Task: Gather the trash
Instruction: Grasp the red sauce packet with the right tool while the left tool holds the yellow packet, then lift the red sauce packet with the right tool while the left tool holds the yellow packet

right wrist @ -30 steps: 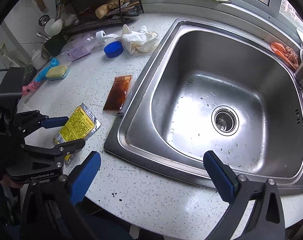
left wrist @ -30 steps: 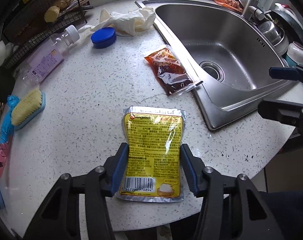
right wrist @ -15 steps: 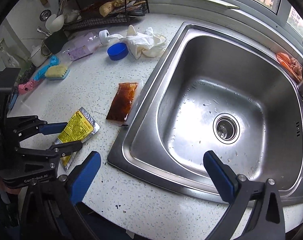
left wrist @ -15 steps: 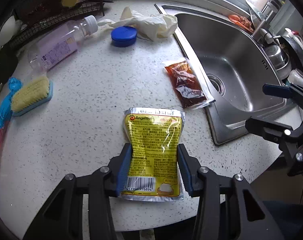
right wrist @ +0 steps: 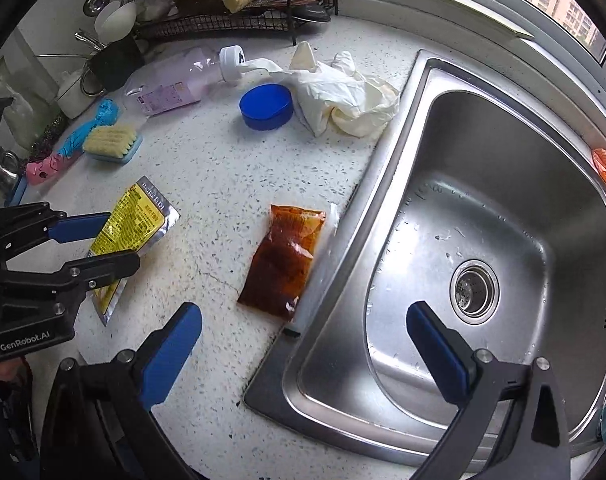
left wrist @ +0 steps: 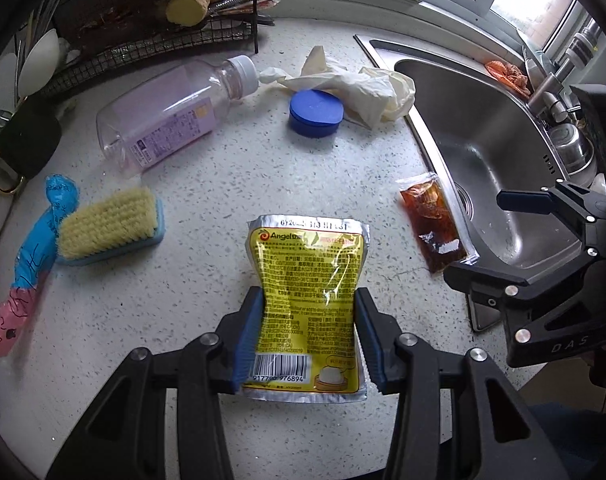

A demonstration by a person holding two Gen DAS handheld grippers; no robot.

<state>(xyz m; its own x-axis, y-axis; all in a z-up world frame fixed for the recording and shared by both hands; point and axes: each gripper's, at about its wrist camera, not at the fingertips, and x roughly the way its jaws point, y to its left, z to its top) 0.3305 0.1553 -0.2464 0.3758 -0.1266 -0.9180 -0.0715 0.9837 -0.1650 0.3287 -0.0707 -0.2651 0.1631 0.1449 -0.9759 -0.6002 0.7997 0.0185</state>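
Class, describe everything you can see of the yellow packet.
The yellow packet is a flat foil pouch: silver crimped edges, yellow printed face with small text, a red-orange logo near the top and a barcode at the bottom. It looks crinkled and glossy. The left gripper pinches its lower half from both sides, buckling it inward. Whether it touches the speckled counter is unclear.

On the counter [left wrist: 231, 184], the sauce packet [right wrist: 283, 260] lies along the sink's [right wrist: 483, 208] left rim, the foil pouch [left wrist: 307, 304] near the front edge, and the bottle [left wrist: 163, 116], lid [left wrist: 315, 114] and crumpled glove [left wrist: 367, 88] toward the back.
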